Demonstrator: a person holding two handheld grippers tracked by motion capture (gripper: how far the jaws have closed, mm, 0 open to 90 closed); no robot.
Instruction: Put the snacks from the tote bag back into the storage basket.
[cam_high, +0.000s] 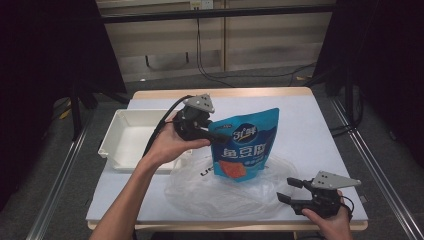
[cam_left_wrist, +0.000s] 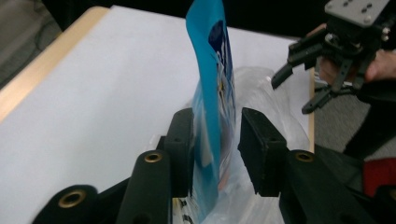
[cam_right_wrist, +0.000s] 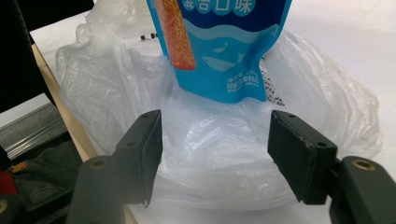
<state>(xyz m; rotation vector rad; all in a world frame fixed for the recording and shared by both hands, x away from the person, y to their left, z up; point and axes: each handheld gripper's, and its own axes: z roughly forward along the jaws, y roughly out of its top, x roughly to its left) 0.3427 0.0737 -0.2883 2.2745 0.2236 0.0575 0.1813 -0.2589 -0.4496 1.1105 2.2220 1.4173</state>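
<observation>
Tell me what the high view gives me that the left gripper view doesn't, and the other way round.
High view: the white tray at the left, and the printed front of the blue pouch. Left gripper view: the blue pouch edge-on between the jaws of the left gripper, one jaw against it. Both: the blue pouch over the clear plastic bag, and the right gripper, open, near that bag.

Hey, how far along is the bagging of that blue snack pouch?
Done: the left gripper has lifted the blue pouch upright by its edge. In hand: it hangs above the clear plastic bag. Left: the right gripper, jaws open, hasn't gripped the bag; the pouch isn't inside.
</observation>
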